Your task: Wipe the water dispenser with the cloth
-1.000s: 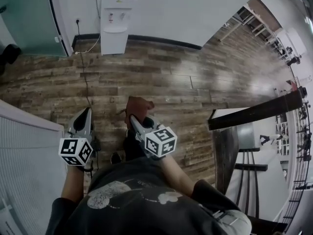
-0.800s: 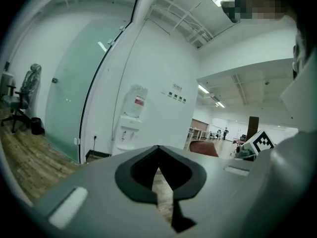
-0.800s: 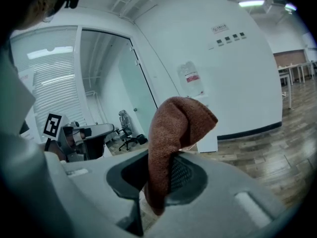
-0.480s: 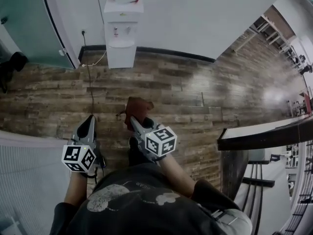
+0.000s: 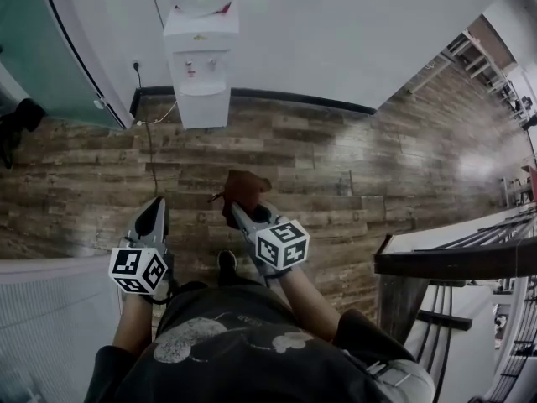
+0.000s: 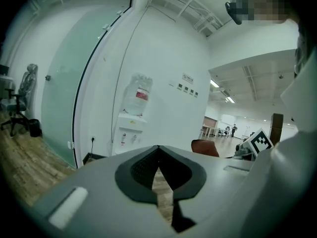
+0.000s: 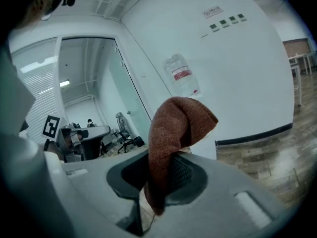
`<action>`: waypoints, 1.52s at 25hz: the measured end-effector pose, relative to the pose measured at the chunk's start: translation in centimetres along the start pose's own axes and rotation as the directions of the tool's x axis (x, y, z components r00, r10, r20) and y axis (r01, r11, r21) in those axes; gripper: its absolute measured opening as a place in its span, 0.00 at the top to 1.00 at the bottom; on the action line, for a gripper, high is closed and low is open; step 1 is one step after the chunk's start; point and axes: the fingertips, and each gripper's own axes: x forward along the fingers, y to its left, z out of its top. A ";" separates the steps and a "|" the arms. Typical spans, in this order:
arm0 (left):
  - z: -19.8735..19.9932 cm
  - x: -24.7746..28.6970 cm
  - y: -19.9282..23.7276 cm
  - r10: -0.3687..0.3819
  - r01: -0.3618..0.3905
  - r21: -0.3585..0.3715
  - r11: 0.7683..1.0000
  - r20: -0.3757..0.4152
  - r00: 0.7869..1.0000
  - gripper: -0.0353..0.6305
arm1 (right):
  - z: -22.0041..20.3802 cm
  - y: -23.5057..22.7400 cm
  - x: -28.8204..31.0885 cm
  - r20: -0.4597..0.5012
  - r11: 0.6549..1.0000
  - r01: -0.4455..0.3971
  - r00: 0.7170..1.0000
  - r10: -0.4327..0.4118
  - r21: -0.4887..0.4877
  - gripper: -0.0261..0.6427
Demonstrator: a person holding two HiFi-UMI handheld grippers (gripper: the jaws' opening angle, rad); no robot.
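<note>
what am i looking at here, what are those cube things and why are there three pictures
No robot here: a person holds a gripper in each hand, and the patterned cubes are part of them. One picture is from a head camera looking down at the wooden floor. The other two are from cameras riding on the grippers. The left gripper has its fingers closed on nothing. The right gripper pinches a brown cloth. Ahead, against the wall, stands the water dispenser to wipe.

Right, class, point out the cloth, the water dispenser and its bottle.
cloth (image 7: 171, 133): right gripper view, middle of the fold.
water dispenser (image 5: 201, 103): head view, lower front panel.
bottle (image 6: 136, 100): left gripper view, its body.
</note>
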 end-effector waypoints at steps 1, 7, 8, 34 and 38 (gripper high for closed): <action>0.2 0.5 0.1 0.007 -0.007 0.005 1.000 0.003 1.000 0.92 | 0.2 -0.6 0.3 -0.005 1.000 -0.002 1.000 0.002 -0.002 0.87; 0.5 2.0 1.2 0.038 -0.038 0.003 0.999 -0.007 0.999 0.92 | 1.8 -1.4 2.5 -0.007 1.000 -0.017 1.000 0.017 -0.003 0.87; 0.7 2.5 1.6 0.042 -0.042 0.000 0.999 -0.008 0.999 0.92 | 2.0 -1.3 3.0 -0.010 1.000 -0.021 1.000 0.021 -0.004 0.87; 10.1 22.5 15.1 -0.148 0.148 -0.014 0.989 -0.020 0.989 0.92 | 16.1 -5.6 22.5 0.009 0.990 0.122 0.992 -0.122 -0.072 0.87; 10.6 24.2 16.4 -0.195 0.195 -0.003 0.981 -0.029 0.980 0.92 | 17.1 -5.6 24.9 0.007 0.983 0.154 0.988 -0.154 -0.096 0.87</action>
